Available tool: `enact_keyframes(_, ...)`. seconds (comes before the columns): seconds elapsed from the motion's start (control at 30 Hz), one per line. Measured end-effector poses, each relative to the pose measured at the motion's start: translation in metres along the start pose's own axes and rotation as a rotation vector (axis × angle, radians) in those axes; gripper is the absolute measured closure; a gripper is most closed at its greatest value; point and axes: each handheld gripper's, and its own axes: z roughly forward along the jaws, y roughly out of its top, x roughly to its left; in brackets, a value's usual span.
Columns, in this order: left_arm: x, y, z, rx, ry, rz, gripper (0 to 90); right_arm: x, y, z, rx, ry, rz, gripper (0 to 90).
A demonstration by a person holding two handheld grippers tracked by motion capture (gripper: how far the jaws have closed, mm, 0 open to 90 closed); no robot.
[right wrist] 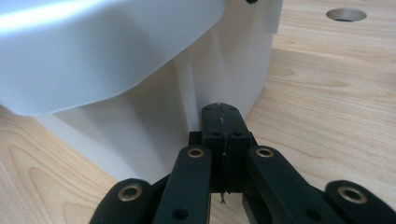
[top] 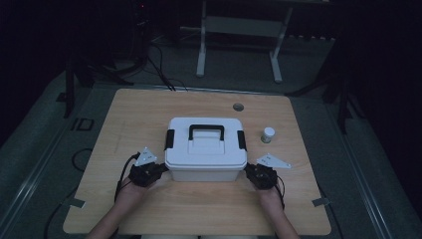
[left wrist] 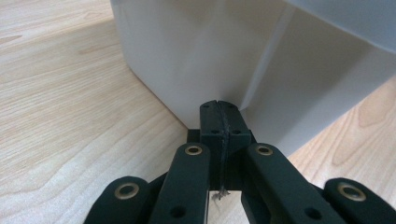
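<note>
Storage box point(top: 205, 149) sits between left gripper point(top: 160, 168) and right gripper point(top: 249, 171), both fingers pressed together at its near corners

Item count, work surface:

- Table point(top: 149, 109): one, wooden top, with one round hole point(top: 238, 106) near its far edge.
- Box point(top: 205, 164): one, white, lidded. On the lid: one black handle point(top: 206, 129) and two black latches, one at the left end point(top: 169, 139), one at the right end point(top: 242, 140).
- Jar point(top: 267, 135): one, small, white-capped.
- Grippers: two, a left gripper point(top: 160, 168) and a right gripper point(top: 249, 171). Each has two black jaws.
- Hands: two.
</note>
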Motion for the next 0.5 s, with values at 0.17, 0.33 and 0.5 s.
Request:
enact_keyframes(0.17,0.001,-0.003,-0.002,-0.005,-0.005,-0.008,89.5,0.002,0.000,0.000,-0.002,0.009,-0.002,90.0)
enact_keyframes(0.33,0.004,-0.004,-0.002,-0.017,-0.014,-0.007,88.8,0.000,0.000,0.001,-0.004,0.008,-0.001,86.9)
enact_keyframes(0.5,0.012,-0.010,-0.003,0.000,-0.037,0.000,75.1,-0.006,-0.001,0.001,0.000,-0.013,0.000,70.5)
